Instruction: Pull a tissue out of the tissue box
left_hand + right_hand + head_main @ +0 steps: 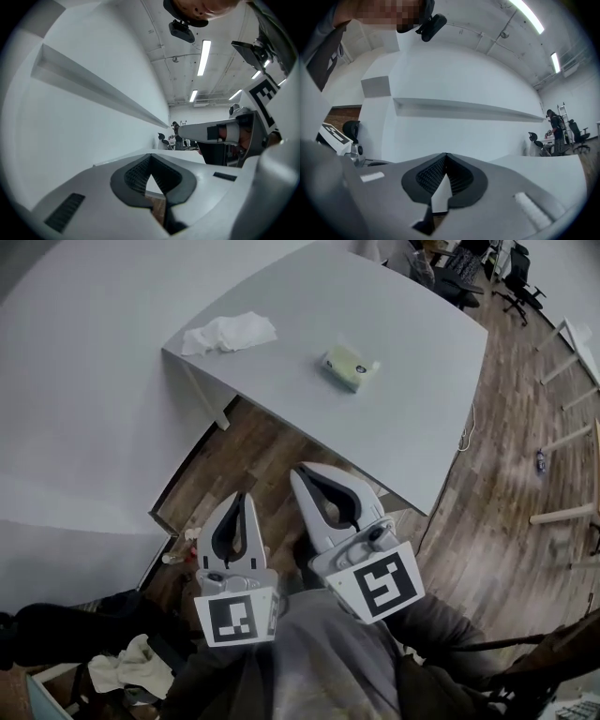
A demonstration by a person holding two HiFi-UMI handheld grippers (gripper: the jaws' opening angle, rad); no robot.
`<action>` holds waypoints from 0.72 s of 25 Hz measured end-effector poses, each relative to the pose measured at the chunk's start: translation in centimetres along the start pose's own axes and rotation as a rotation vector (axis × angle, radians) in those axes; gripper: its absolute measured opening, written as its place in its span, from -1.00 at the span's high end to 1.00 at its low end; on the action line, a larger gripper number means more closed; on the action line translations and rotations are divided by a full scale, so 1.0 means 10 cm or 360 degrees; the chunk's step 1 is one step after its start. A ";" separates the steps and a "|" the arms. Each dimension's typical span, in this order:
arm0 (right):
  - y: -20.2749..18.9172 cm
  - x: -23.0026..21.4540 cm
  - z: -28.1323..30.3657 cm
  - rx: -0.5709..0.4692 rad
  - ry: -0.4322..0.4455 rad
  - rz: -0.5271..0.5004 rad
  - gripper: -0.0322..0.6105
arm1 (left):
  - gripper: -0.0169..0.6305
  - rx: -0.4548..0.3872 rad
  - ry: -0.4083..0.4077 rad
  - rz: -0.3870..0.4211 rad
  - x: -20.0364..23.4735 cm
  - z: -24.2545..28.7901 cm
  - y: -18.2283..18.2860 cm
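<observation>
Grey tabletop (pixel 394 418) fills the upper middle of the head view. The tissue box (pixel 350 367), pale green, sits on it near the centre. A heap of crumpled white tissues (pixel 228 333) lies at the table's upper-left corner, well apart from the box. Both tools hang in the lower centre of the frame, over the brown wooden floor (pixel 487 521) and short of the table's near edge. They touch neither the box nor the tissues. The left gripper (pixel 244 496) has its jaws together, tips meeting, with nothing between them. In its own view the dark pads (pixel 132 177) close to a point, and only a sliver of floor and table shows through the small gap behind the tips. The right gripper (pixel 302 471) is likewise closed and empty, its dark pads (pixel 423 180) meeting at the tip. A light rag (pixel 131 664) lies at the lower left, and office chairs (pixel 518 277) stand at the upper right.
</observation>
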State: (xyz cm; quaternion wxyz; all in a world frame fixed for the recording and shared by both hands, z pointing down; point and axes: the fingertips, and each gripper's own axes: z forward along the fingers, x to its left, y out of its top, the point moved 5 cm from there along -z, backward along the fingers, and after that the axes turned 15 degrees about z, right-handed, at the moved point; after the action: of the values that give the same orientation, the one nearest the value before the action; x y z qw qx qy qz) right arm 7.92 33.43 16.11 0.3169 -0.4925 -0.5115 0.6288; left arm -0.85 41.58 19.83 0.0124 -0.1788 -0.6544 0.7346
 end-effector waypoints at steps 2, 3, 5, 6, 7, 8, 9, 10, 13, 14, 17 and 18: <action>-0.02 -0.26 0.12 0.0003 -0.0060 0.0043 0.89 | 0.95 0.0006 -0.0059 0.0016 -0.03 0.29 -0.03; -0.04 -0.41 0.18 0.0018 -0.0092 0.0057 0.89 | 0.95 0.0010 -0.0086 0.0019 -0.05 0.44 -0.05; -0.08 -0.71 0.32 0.0070 -0.0145 0.0051 0.89 | 0.95 0.0028 -0.0137 0.0025 -0.08 0.78 -0.09; -0.09 -0.87 0.42 0.0076 -0.0161 0.0046 0.89 | 0.95 0.0046 -0.0162 0.0027 -0.09 0.97 -0.13; -0.09 -1.04 0.52 0.0075 -0.0175 0.0053 0.89 | 0.95 0.0068 -0.0186 0.0028 -0.11 1.17 -0.16; -0.10 -1.19 0.60 0.0075 -0.0189 0.0072 0.89 | 0.95 0.0088 -0.0213 0.0029 -0.13 1.37 -0.18; -0.11 -1.34 0.67 0.0076 -0.0202 0.0098 0.89 | 0.95 0.0102 -0.0244 0.0034 -0.17 1.55 -0.18; -0.11 -1.48 0.71 0.0075 -0.0219 0.0127 0.89 | 0.95 0.0106 -0.0275 0.0042 -0.21 1.72 -0.16; 0.01 -1.83 0.79 0.0068 -0.0278 0.0153 0.89 | 0.95 0.0063 -0.0350 0.0074 -0.35 2.15 0.00; 0.08 -1.94 0.81 0.0052 -0.0293 0.0142 0.89 | 0.95 0.0047 -0.0371 0.0080 -0.40 2.26 0.07; 0.30 -2.15 0.85 -0.0014 -0.0330 0.0109 0.89 | 0.95 0.0008 -0.0432 0.0096 -0.49 2.55 0.25; 0.36 -2.21 0.85 -0.0031 -0.0346 0.0109 0.89 | 0.95 -0.0006 -0.0451 0.0101 -0.53 2.64 0.30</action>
State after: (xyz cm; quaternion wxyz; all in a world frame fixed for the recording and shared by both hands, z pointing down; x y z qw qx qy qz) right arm 7.19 9.64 19.10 0.2332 -0.4417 -0.5318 0.6839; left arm -2.64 14.55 20.36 -0.1037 -0.0938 -0.6450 0.7513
